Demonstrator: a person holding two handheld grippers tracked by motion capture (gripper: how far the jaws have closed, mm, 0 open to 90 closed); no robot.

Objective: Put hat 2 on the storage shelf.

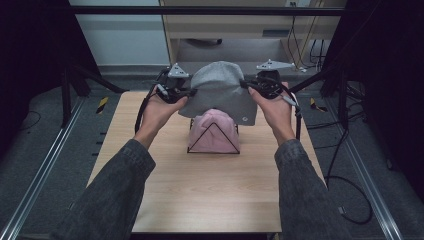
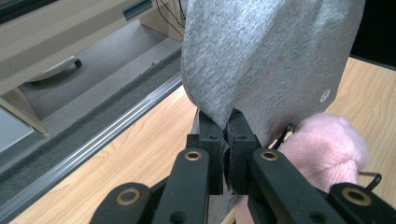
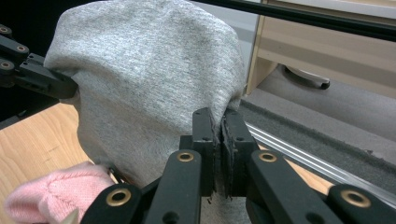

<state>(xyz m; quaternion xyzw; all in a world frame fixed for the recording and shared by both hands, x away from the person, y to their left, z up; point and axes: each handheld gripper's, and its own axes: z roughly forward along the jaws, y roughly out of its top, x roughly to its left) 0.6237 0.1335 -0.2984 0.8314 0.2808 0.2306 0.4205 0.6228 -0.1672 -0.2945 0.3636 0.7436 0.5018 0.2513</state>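
1. Grey beanie (image 1: 220, 92): held up in the air at upper centre of the high view, stretched between both grippers, above the pink hat (image 1: 214, 132).
2. Left gripper (image 1: 186, 93): jaws clenched on the beanie's left edge, cloth pinched between the pads (plain in the left gripper view (image 2: 223, 135)).
3. Right gripper (image 1: 246, 85): clamped likewise on the right edge (image 3: 218, 135).
4. Progress, as judged: the beanie is grasped and lifted; lowering it onto the stand, over the pink hat, is left to do.
5. Black wire stand (image 1: 213, 142): centre of the wooden table (image 1: 210, 200), already bearing the pink hat.
6. Obstacles: the pink hat occupies the stand; the beanie's hem hangs close above it.
7. Surroundings: cabinet (image 1: 250, 25) at upper centre, cables (image 1: 350, 195) on the floor at right.
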